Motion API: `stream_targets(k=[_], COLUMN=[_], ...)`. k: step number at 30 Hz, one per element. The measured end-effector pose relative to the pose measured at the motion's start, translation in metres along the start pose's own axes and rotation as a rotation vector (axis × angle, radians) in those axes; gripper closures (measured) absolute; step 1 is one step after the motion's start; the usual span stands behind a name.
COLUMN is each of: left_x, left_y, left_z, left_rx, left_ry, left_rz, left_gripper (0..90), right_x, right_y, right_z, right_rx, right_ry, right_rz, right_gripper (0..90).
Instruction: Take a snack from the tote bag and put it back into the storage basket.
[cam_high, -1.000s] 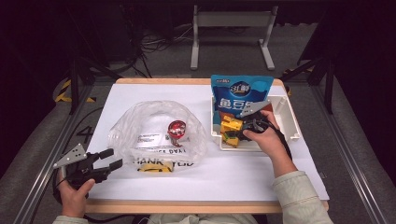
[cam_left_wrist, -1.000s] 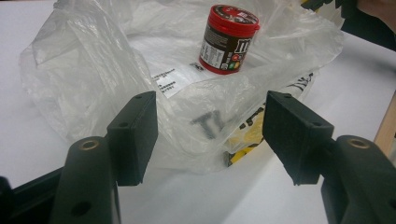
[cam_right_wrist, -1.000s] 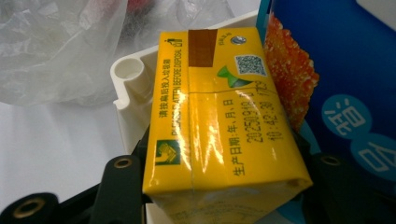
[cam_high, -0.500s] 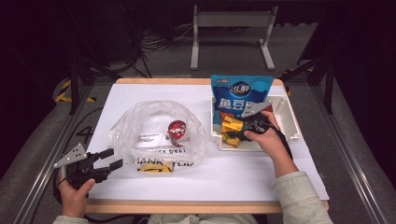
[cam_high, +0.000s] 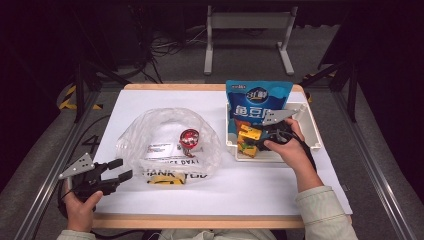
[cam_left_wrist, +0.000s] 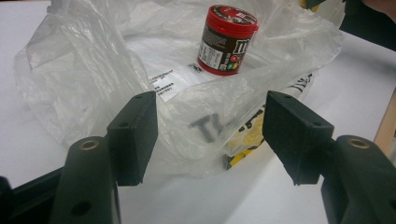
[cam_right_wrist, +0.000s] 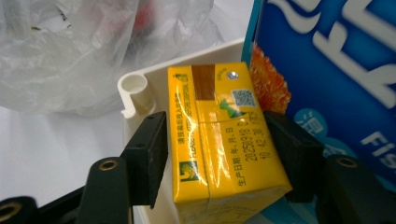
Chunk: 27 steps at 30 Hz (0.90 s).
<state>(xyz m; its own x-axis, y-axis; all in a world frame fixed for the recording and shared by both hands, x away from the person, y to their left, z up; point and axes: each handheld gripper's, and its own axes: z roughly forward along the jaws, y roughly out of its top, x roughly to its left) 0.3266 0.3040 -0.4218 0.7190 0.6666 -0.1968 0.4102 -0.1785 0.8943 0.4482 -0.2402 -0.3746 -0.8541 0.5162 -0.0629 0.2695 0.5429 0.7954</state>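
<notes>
I see a white counter (cam_high: 260, 190) with a pale wooden edge, in a dark room with metal frames and cables on the floor behind. A crinkled clear plastic bag (cam_high: 167, 145) lies mid-counter with a round red-lidded can (cam_left_wrist: 227, 39) upright inside. My left gripper (cam_high: 116, 175) rests near the bag's edge, jaws apart and empty. In the white plastic tray (cam_high: 312, 135) to the right, a glossy yellow drink carton (cam_right_wrist: 224, 140) sits just beside a tall blue snack pouch (cam_high: 257, 100). My right gripper (cam_high: 262, 137) straddles the carton; its jaws have just been opening, with a gap at the left pad.
</notes>
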Motion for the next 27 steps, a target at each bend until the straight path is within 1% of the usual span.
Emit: stream_targets(k=[4,5,9,11,14,15,16,18,19,20,22,23,25,27], left_x=[0.0,0.0,0.0,0.001,0.001,0.001,0.001,0.001,0.001,0.001,0.001,0.001,0.001,0.001], left_y=[0.002,0.002,0.004,0.005,0.006,0.006,0.006,0.007,0.007,0.007,0.007,0.007,0.007,0.007], left_z=[0.003,0.004,0.007,0.009,0.011,0.011,0.011,0.012,0.012,0.011,0.011,0.01,0.01,0.01], left_rx=[0.004,0.006,0.008,0.008,0.008,0.008,0.011,0.012,0.012,0.011,0.008,0.006,0.002,0.001], left_ry=[-0.007,-0.009,-0.016,-0.019,-0.024,-0.024,-0.025,-0.027,-0.027,-0.027,-0.025,-0.024,-0.025,-0.025], left_rz=[0.001,0.006,0.011,0.011,0.013,0.013,0.012,0.013,0.013,0.013,0.015,0.019,0.013,0.012], left_gripper=[36.5,36.5,36.5,36.5,36.4,36.5,36.5,36.5,36.5,36.5,36.4,36.5,36.5,36.5], right_x=[0.005,0.007,0.016,0.02,0.026,0.026,0.029,0.033,0.033,0.035,0.037,0.038,0.038,0.037], right_y=[0.004,0.005,0.01,0.011,0.013,0.013,0.012,0.011,0.011,0.009,0.006,0.005,0.002,-0.001], right_z=[-0.01,-0.013,-0.026,-0.03,-0.035,-0.035,-0.038,-0.04,-0.04,-0.042,-0.043,-0.043,-0.044,-0.044], right_rx=[-0.036,-0.049,-0.1,-0.108,-0.109,-0.109,-0.111,-0.117,-0.117,-0.128,-0.129,-0.118,-0.106,-0.094], right_ry=[-0.029,-0.042,-0.059,-0.063,-0.077,-0.077,-0.069,-0.062,-0.062,-0.039,-0.022,-0.009,0.002,0.019], right_rz=[-0.012,-0.016,-0.026,-0.033,-0.031,-0.031,-0.019,-0.008,-0.008,0.011,0.019,0.017,0.015,0.014], right_gripper=[40.4,40.2,42.1,42.7,43.9,43.9,48.9,53.1,53.1,60.3,67.4,74.2,82.1,88.0])
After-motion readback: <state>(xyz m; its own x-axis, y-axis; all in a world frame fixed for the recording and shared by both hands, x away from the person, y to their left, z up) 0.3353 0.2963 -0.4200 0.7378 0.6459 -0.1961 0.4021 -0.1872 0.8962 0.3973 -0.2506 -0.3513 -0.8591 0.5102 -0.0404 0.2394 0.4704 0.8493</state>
